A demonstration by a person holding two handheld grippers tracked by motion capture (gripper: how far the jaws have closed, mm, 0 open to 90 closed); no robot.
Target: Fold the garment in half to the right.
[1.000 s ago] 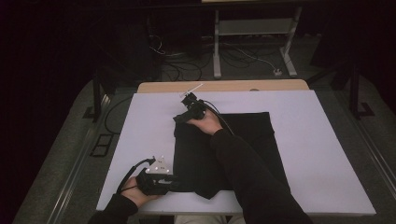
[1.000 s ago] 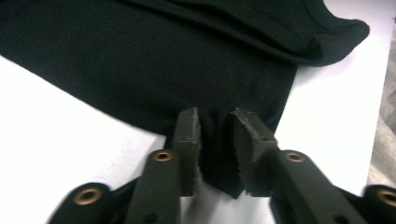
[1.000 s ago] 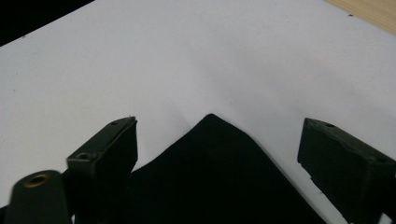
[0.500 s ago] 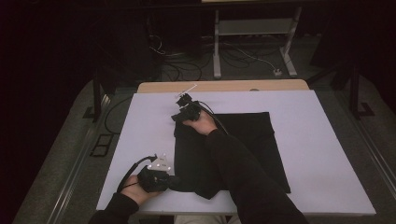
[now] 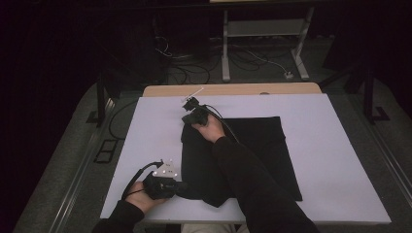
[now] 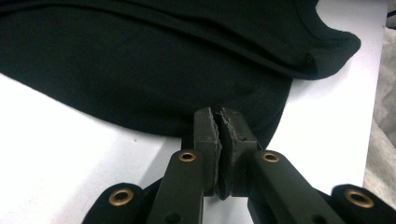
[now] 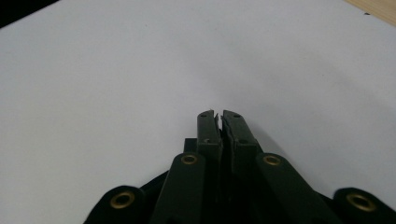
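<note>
You have a white table [image 5: 340, 160] before you, with a strip of wood edge [image 5: 233, 90] at its far side; beyond it on the dark floor stand a grey frame [image 5: 265, 34] and loose cables [image 5: 243, 60].

On your table [image 5: 340, 160], the garment [image 5: 262, 155] lies centre; your left gripper [image 5: 180, 186] sits at its seven o'clock corner, your right gripper [image 5: 189, 104] at eleven.

Both grippers are black: the left gripper [image 5: 180, 186] carries a pale grey three-cornered plate [image 5: 165, 171] and trails a black cable [image 5: 138, 173]; the right gripper [image 5: 190, 103] trails a black cable too. Brass-coloured rivets [image 6: 187, 156] dot the matte jaw arms. The person wears dark long sleeves [image 5: 252, 184]
</note>
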